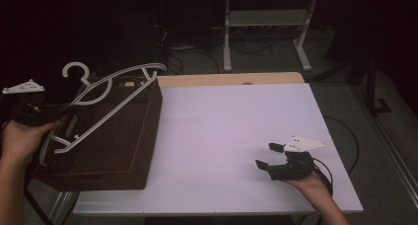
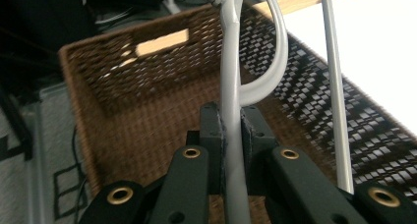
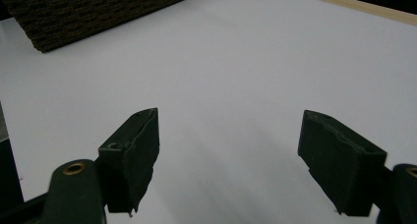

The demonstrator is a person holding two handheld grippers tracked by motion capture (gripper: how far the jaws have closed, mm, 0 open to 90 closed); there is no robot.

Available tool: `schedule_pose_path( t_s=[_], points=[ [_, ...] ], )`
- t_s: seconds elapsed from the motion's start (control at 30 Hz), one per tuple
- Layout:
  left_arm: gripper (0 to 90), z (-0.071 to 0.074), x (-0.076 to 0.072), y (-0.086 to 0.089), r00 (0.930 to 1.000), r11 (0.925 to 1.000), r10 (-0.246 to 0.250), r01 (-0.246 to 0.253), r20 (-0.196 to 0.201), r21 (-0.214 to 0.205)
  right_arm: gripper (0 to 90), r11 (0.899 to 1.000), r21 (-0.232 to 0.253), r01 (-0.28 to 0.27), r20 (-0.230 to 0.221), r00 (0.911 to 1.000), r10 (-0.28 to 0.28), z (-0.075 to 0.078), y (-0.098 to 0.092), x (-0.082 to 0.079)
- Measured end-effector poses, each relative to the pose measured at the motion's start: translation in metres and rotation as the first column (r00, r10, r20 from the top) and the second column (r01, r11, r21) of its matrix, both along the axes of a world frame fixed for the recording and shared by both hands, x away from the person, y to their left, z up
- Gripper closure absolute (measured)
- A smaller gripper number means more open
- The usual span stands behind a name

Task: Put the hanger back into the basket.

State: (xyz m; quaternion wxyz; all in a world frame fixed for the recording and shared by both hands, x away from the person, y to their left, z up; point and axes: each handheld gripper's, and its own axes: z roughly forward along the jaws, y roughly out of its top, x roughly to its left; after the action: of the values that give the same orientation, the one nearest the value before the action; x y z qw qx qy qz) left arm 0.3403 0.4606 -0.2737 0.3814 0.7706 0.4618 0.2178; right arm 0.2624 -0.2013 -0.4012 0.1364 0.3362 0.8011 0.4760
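Left gripper (image 1: 66, 108), held in the person's left hand (image 1: 22, 136) at the near-left side of the wicker basket, has its jaws clamped on the grey rod of a white plastic coat hanger (image 1: 106, 99). From the left gripper view, the two black jaws press against either side of one hanger arm (image 2: 231, 111), with the curved inner loop and a second straight bar rising just beside it. That hanger lies tilted over the open top of the wicker basket (image 1: 118, 141), its hook pointing away past the basket's far-left corner and its lower bar hanging over the basket's near-left rim. The brown basket is rectangular with a cut-out handle slot in its far wall, and it stands on the left edge of the white surface (image 1: 231, 131).

Right gripper (image 1: 270, 157) rests well to the right of the basket, near the front edge of the surface, held in the person's right hand (image 1: 313, 183). Its jaws stand wide apart with nothing between them, and in the right gripper view they sit low over bare white surface, the basket's corner far beyond them.
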Motion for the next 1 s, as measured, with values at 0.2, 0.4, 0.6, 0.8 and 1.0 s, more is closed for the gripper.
schedule_pose_path(
  t_s=[0.2, 0.4, 0.6, 0.8, 1.0],
  points=[
    [82.5, -0.008, 0.0, 0.01, 0.9994, 0.999, 0.029, -0.029, -0.017, 0.033, 22.9, 1.0, 0.0, 0.004, -0.002, 1.0, -0.004, 0.0, 0.0, 0.0],
    [82.5, -0.018, 0.0, 0.018, 0.9974, 0.9964, 0.062, -0.06, -0.036, 0.06, 23.1, 1.0, 0.0, 0.004, -0.002, 1.0, -0.004, 0.0, 0.0, 0.0],
    [82.4, -0.027, 0.004, 0.022, 0.9944, 0.9929, 0.092, -0.087, -0.053, 0.08, 23.1, 1.0, 0.002, 0.005, 0.0, 1.0, -0.005, 0.0, 0.0, 0.0],
    [78.1, -0.031, 0.005, 0.026, 0.9926, 0.9924, 0.105, -0.101, -0.061, 0.07, 23.1, 1.0, 0.002, 0.006, 0.003, 1.0, -0.006, 0.0, -0.001, 0.0],
    [50.6, -0.026, 0.002, 0.029, 0.9924, 0.9926, 0.121, -0.121, -0.02, -0.009, 23.1, 1.0, 0.001, 0.003, 0.004, 1.0, -0.003, 0.001, 0.0, 0.0]
  ],
)
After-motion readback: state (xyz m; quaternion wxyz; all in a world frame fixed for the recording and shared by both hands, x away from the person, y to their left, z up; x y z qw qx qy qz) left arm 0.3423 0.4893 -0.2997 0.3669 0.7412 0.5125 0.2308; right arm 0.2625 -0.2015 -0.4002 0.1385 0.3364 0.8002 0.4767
